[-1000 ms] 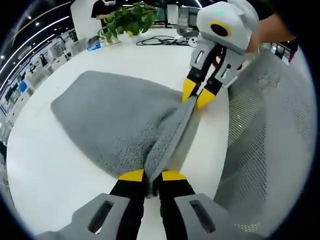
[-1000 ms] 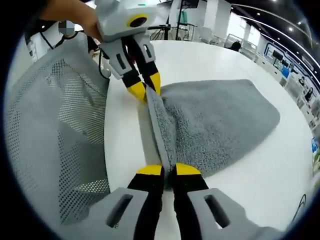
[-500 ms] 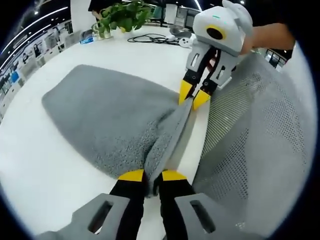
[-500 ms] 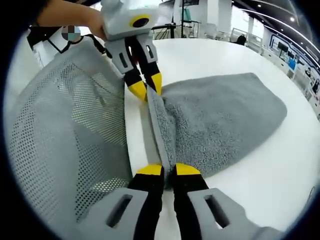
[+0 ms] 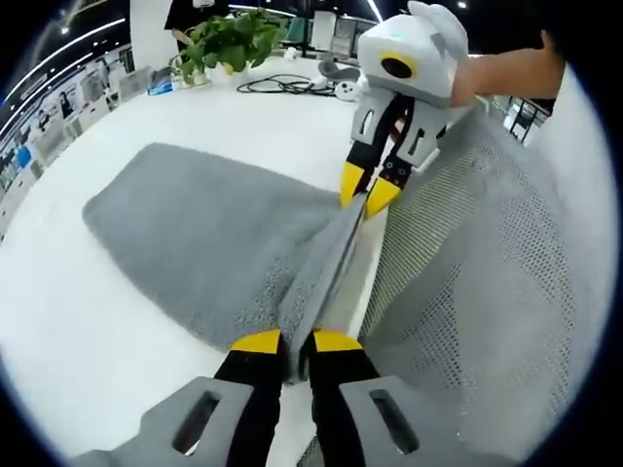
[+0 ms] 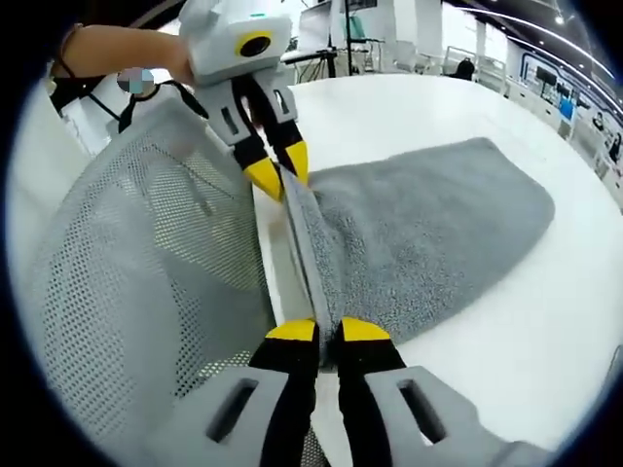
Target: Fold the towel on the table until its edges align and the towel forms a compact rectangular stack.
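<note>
Gripping towel [image 5: 214,243] edge taut: left gripper [image 5: 284,342], right gripper [image 6: 328,331].

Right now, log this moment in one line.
left gripper: shut on towel edge | right gripper: shut on towel edge | table

The towel [image 5: 204,233] lies on the table [image 5: 88,350], beside a mesh chair [image 5: 487,292].

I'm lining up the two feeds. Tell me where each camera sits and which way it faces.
Left gripper view: on the left hand-held gripper, looking along the pinched towel edge to the right hand-held gripper; a forearm shows.
Right gripper view: on the right hand-held gripper, facing back. Both share towel, table, mesh chair.
</note>
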